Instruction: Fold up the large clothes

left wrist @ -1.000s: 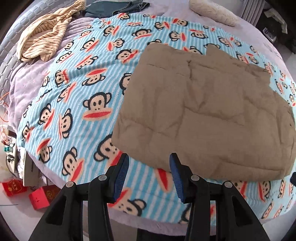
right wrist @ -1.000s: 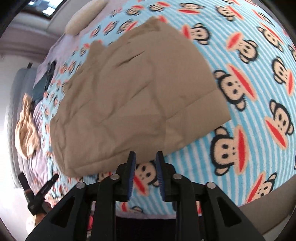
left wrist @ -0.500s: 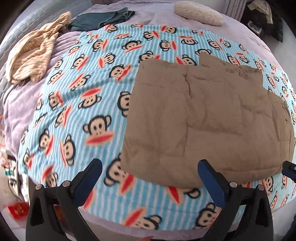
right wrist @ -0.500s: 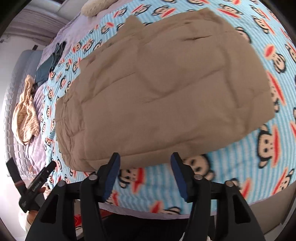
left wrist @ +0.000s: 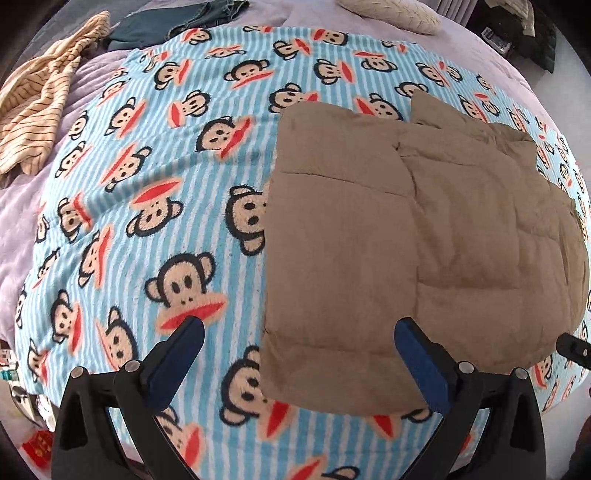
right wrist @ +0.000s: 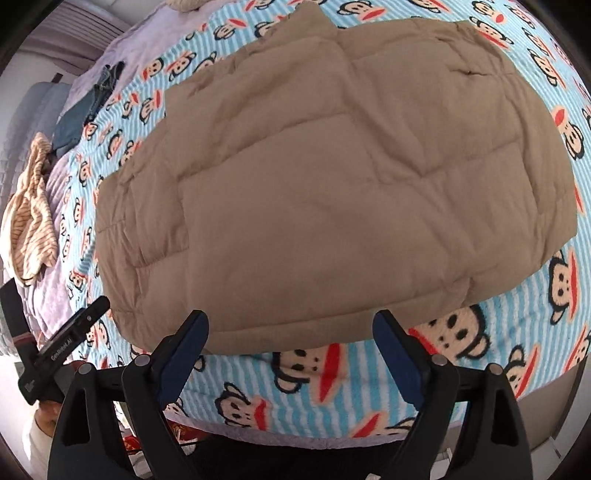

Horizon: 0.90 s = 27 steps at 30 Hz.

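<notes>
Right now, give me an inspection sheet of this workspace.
Surface: monkey-print blanket spread over a lilac bed cover.
Job's things: tan padded garment lying flat on the blanket, ungripped.
Clutter: striped top and dark jeans at the far edge; cream pillow.
Grippers: left gripper open, empty; right gripper open, empty, at the garment's near edge.
Cables: nothing seen.
Surroundings: red packets on the floor.

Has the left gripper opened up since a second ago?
Yes. The left gripper was nearly closed before; now its jaws stand wide apart, spanning the tan jacket's near-left corner on the monkey-print blanket.
</notes>
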Each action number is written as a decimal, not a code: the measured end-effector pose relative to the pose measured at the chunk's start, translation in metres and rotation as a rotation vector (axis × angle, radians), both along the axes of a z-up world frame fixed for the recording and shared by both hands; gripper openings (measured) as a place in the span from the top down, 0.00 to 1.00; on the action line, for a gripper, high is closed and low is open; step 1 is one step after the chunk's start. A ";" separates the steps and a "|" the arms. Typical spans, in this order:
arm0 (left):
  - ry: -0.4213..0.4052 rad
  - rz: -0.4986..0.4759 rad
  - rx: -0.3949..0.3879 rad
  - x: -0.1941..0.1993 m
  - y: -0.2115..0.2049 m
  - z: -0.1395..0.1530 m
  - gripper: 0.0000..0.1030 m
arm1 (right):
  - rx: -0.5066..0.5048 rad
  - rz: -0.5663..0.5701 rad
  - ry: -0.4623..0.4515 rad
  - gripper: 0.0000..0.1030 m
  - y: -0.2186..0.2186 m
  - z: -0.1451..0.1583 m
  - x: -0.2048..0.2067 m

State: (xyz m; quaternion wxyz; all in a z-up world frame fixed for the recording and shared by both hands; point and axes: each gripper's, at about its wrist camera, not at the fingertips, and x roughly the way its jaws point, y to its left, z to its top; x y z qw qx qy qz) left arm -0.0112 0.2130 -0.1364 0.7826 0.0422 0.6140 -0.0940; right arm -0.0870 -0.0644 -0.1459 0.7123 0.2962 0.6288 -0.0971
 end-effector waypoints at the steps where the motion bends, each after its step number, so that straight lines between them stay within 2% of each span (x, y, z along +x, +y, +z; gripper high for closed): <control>1: 0.004 0.001 -0.006 0.003 0.002 -0.002 0.00 | -0.001 0.003 0.007 0.11 0.001 -0.001 0.000; 4: 0.031 -0.015 -0.064 0.009 0.009 -0.009 0.00 | -0.013 0.002 0.022 0.11 0.003 0.001 0.000; 9: 0.030 -0.032 -0.209 0.027 0.030 -0.014 0.00 | -0.020 -0.009 0.029 0.11 0.003 0.008 -0.004; 12: 0.121 -0.010 -0.369 0.045 0.048 -0.030 0.00 | -0.021 -0.018 0.034 0.11 0.002 0.010 -0.008; 16: 0.216 -0.026 -0.495 0.058 0.047 -0.052 0.00 | -0.010 -0.030 0.047 0.11 0.001 0.009 -0.011; 23: 0.321 -0.089 -0.580 0.077 0.002 -0.093 0.00 | -0.011 -0.019 0.060 0.11 0.008 0.008 -0.010; 27: 0.367 -0.137 -0.557 0.081 -0.027 -0.108 0.00 | -0.010 -0.024 0.046 0.11 0.009 0.011 -0.008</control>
